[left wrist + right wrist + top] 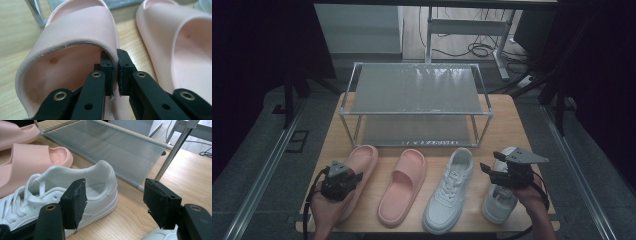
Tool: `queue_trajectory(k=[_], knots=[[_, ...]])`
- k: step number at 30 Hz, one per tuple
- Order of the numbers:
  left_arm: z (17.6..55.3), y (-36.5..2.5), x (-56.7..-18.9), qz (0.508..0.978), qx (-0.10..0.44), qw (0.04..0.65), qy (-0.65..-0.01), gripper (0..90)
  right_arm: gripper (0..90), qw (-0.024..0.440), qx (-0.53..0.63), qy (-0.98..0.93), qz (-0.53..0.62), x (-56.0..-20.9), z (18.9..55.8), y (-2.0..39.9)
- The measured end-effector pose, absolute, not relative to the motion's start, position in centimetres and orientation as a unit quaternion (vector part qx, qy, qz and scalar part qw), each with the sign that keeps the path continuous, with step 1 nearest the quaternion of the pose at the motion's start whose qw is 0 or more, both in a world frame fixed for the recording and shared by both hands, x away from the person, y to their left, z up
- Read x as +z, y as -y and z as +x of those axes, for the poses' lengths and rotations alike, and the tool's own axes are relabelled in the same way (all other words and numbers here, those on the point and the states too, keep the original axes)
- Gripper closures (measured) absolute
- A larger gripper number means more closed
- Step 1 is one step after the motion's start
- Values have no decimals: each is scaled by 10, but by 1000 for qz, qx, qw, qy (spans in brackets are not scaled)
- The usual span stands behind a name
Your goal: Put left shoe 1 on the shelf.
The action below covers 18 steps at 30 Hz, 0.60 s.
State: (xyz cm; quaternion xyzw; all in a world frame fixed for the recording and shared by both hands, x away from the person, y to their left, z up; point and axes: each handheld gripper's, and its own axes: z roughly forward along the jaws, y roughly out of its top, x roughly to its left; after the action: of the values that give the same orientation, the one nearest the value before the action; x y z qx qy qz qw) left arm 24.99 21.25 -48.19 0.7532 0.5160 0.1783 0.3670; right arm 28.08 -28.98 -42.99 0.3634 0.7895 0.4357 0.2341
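Left gripper (pixel 114 72) fingers pinch a smooth pink slide's (pixel 75 50) strap; right gripper (pixel 115 202) fingers gape empty. Before the rack (pixel 417 90): two slides, two white sneakers.

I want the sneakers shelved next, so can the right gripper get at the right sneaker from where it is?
Probably yes: the right gripper is open just above the right sneaker, with nothing between them.

Looks like a lab or test room: wooden table (pixel 517 125) ringed by dark curtains (pixel 257 45), floor rails (pixel 262 175), loose cables (pixel 477 49), desk frame (pixel 467 27) behind, shoe rack (pixel 414 90) staged for recording.
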Motion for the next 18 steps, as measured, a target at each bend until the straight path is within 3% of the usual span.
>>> queue_trajectory(k=[18], knots=[[295, -184, -458, 770, 196, 375, -478, 856, 353, 236, 437, -786, 367, -428, 280, 292]])
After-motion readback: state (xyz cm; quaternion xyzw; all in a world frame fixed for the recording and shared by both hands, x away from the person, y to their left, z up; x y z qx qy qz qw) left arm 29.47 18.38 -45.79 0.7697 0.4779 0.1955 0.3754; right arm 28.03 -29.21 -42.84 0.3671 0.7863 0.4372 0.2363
